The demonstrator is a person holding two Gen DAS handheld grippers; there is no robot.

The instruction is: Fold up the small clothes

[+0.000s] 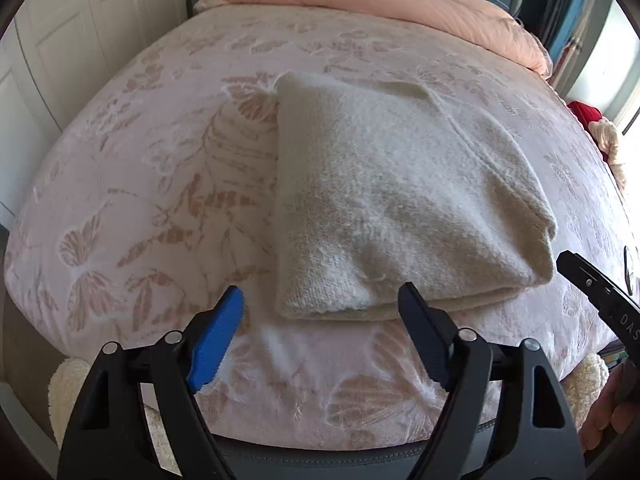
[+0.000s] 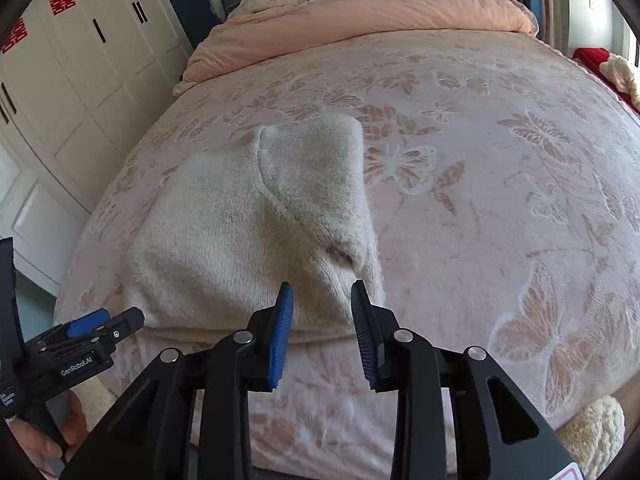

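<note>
The folded cream fuzzy knit sweater (image 1: 400, 200) lies on the pink butterfly-patterned blanket (image 1: 140, 200), just ahead of both tongs. The left gripper (image 1: 324, 300) is spread wide and the right gripper (image 2: 322, 292) partly parted; both are empty, likely having just released the near fold.

Black tongs (image 2: 322, 292), ribbed blue pads (image 2: 280, 336), silver pivots.

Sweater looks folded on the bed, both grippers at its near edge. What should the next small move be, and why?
Probably lower both grippers onto the near edge and pinch it. The sweater lies folded, unheld, on the bed. The left gripper stands wide open at the near-left corner; the right gripper is open at the near-right corner. Neither grips yet.
</note>
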